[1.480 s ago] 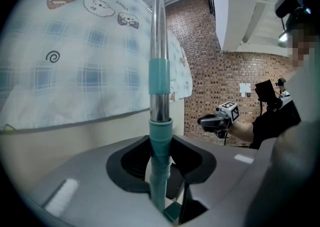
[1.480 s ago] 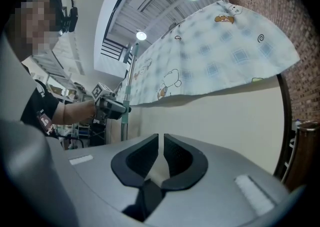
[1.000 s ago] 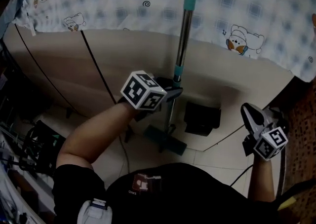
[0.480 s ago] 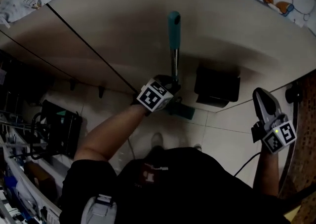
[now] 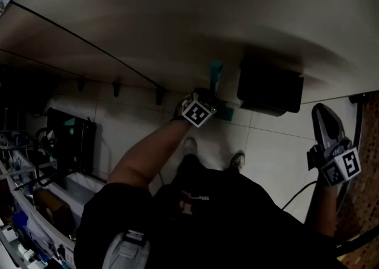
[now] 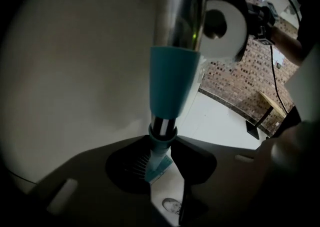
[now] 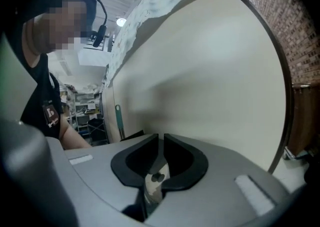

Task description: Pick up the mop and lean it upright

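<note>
Grips the mop (image 5: 216, 73) by its pole in the left claw (image 6: 161, 143), upper centre of the head view. Holds it upright close to the beige wall (image 5: 177, 19), foot toward the tiled floor (image 5: 272, 149). Carries the right claw (image 7: 161, 143) closed and empty at lower right, well apart from the mop.

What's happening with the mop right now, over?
Left gripper shut on mop. Right gripper shut, empty. Mop upright by beige panel. Black box close by.
</note>
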Motion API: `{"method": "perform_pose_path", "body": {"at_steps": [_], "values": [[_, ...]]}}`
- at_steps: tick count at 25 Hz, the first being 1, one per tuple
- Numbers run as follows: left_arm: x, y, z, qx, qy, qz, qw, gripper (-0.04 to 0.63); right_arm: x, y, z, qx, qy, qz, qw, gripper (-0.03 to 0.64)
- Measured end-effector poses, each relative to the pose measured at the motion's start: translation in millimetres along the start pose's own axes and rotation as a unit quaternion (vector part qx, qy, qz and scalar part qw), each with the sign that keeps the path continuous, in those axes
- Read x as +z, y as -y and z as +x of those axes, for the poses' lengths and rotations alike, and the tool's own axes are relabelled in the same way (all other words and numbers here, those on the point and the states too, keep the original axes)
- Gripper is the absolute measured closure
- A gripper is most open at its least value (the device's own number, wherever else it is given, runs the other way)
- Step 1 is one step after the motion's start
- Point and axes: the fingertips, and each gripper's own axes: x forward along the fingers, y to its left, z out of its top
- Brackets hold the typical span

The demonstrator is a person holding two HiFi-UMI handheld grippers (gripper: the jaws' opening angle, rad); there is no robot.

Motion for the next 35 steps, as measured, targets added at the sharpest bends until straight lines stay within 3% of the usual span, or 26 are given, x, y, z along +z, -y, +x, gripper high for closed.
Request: {"method": "perform_pose_path", "body": {"at_steps": [15, 25, 31, 35], "values": [[-58, 12, 90, -0.023, -0.082, -0.012, 0.9963, 0.468, -38, 23, -18, -0.024, -0.026, 0.013, 0.999, 0.568], [-27, 6, 112, -0.021, -0.061, -0.036, 0.9972, 0.462, -54, 29, -26, -0.030, -0.030, 0.025, 0.999, 0.568], [-24, 4, 102, -0.021, -0.044, -0.060, 0.9970, 0.363, -51, 27, -28, -0.029, -0.028, 0.024, 0.999, 0.568], [-36, 1, 79, -0.024, -0.021, -0.092, 0.9952, 0.351, -46, 24, -28, -0.029, -0.022, 0.023, 0.999, 0.568]]}}
